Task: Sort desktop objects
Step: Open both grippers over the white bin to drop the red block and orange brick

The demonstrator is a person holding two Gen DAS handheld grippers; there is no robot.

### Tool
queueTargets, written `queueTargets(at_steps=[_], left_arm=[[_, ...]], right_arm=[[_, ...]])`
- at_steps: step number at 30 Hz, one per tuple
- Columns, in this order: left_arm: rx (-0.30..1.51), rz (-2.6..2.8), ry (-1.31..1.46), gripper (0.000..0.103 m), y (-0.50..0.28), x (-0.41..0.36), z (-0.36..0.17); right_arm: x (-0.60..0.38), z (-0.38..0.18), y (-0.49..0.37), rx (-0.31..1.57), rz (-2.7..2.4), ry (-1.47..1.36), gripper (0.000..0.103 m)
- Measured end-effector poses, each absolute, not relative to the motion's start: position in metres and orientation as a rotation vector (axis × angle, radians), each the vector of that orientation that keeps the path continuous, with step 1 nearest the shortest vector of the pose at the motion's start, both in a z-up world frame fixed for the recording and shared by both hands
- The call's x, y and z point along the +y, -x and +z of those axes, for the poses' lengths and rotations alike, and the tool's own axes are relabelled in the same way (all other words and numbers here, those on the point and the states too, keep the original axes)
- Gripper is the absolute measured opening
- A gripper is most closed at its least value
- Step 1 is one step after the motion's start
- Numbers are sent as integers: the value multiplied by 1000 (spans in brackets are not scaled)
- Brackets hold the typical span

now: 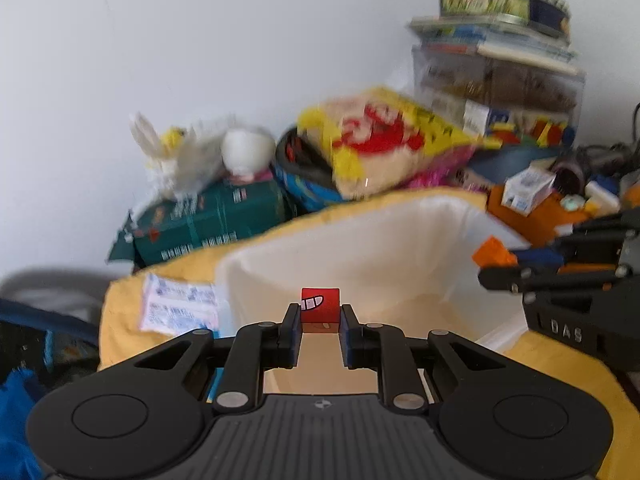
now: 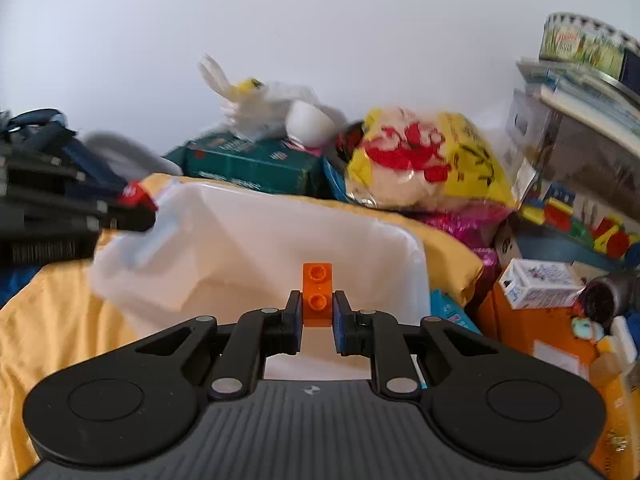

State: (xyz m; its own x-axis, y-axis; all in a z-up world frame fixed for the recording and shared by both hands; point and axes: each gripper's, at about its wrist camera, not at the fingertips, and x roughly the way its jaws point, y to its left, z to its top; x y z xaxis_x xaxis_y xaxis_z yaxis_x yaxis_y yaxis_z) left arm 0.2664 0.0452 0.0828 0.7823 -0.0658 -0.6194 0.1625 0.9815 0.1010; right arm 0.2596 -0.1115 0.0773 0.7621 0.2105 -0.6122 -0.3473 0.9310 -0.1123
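My left gripper [image 1: 320,316] is shut on a red block [image 1: 320,309] with a printed white mark, held over a translucent white bin [image 1: 360,240]. In the same view the right gripper [image 1: 496,268] comes in from the right edge with an orange brick [image 1: 491,252] at its tips. The right wrist view shows my right gripper [image 2: 317,307] shut on that orange studded brick [image 2: 317,292], above the white bin [image 2: 256,236]. At the left edge there, the left gripper [image 2: 140,204] carries the red block [image 2: 136,194] over the bin's corner.
The bin sits on a yellow cloth [image 1: 168,280]. Behind it are a green box [image 1: 208,224], a white plush toy [image 1: 180,156], a yellow-red bag [image 1: 392,140], stacked boxes with a round tin [image 1: 504,0], small cartons [image 2: 540,282] and colourful blocks [image 2: 580,224]. A paper packet [image 1: 180,308] lies left.
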Motion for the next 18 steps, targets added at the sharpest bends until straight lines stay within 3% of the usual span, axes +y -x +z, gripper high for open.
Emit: queueTargets(at_steps=[7, 10, 13, 18], left_arm=[[708, -91, -125, 23, -278, 53, 61], [675, -98, -128, 44, -270, 52, 71], [619, -124, -99, 48, -249, 54, 87], [590, -166, -78, 51, -194, 52, 92]], right_arm=[[-105, 58, -283, 684, 258, 212, 18], [-105, 56, -282, 705, 259, 207, 22], [-110, 67, -266, 645, 262, 214, 34], [-120, 87, -232, 565, 298, 222, 34]])
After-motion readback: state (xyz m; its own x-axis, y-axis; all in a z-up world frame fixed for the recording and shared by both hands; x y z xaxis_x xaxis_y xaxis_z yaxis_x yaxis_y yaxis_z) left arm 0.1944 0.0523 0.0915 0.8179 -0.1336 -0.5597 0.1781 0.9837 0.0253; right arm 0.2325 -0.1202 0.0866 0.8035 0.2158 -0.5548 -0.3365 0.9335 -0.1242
